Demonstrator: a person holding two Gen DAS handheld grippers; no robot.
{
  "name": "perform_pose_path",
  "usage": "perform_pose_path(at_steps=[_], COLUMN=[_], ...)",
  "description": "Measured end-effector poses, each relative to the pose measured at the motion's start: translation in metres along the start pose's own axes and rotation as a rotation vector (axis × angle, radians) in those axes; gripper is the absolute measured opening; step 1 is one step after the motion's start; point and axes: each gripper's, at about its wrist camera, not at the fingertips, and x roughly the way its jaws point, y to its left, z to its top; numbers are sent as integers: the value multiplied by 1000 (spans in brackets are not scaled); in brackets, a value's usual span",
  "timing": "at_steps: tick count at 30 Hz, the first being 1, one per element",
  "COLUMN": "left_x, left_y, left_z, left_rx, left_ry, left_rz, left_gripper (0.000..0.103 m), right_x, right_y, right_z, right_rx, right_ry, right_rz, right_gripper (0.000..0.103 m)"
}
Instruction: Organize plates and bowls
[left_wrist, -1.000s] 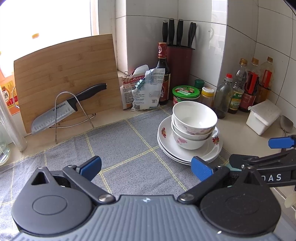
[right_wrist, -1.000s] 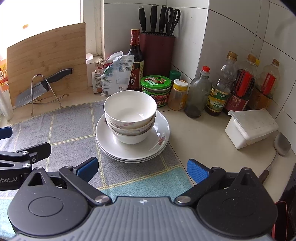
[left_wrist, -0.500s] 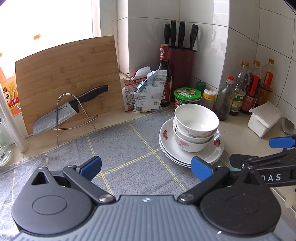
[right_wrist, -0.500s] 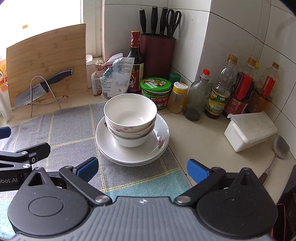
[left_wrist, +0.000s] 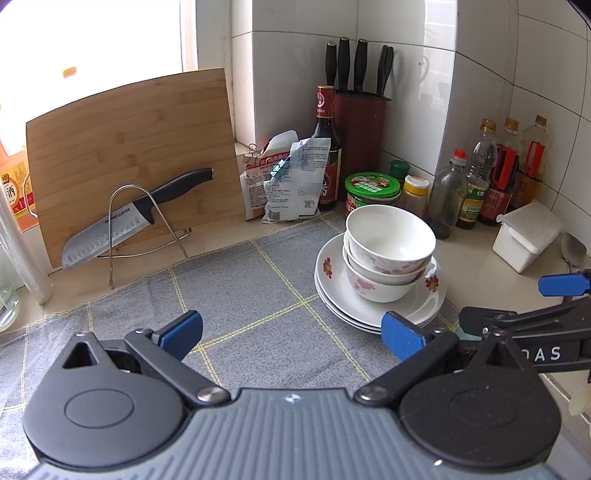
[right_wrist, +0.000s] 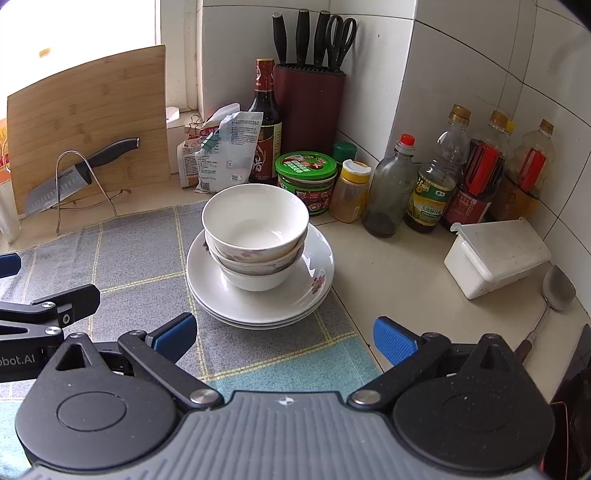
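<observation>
Right wrist view, right claw (right_wrist: 282, 338) spread wide and empty above grey checked cloth (right_wrist: 140, 258) on beige counter (right_wrist: 399, 280), stacked white floral bowls (right_wrist: 255, 229) nested on white plates (right_wrist: 258, 295) just ahead, left claw (left_wrist: 291, 328) likewise wide, holding nothing, dishes to its right.

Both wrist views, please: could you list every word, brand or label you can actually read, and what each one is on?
"SUPOR": on the blade of the knife resting in the wire stand.
"DAS": partial lettering on the right gripper, seen from the left wrist view.
"bot.AI": partial lettering on the left gripper, seen from the right wrist view.
Bottle labels, the green-lidded jar and the packets: print too small or blurred to read.
</observation>
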Motion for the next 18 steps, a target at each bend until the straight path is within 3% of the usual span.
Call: perform_pose_path(at_steps=[18], left_x=[-2], left_y=[0], left_z=[0], left_rx=[2], left_ry=[-3], left_rz=[0], left_gripper=[102], right_x=[-3], right_y=[-3], right_z=[-2], right_rx=[2], right_ry=[-4], right_rz=[-4], right_gripper=[103])
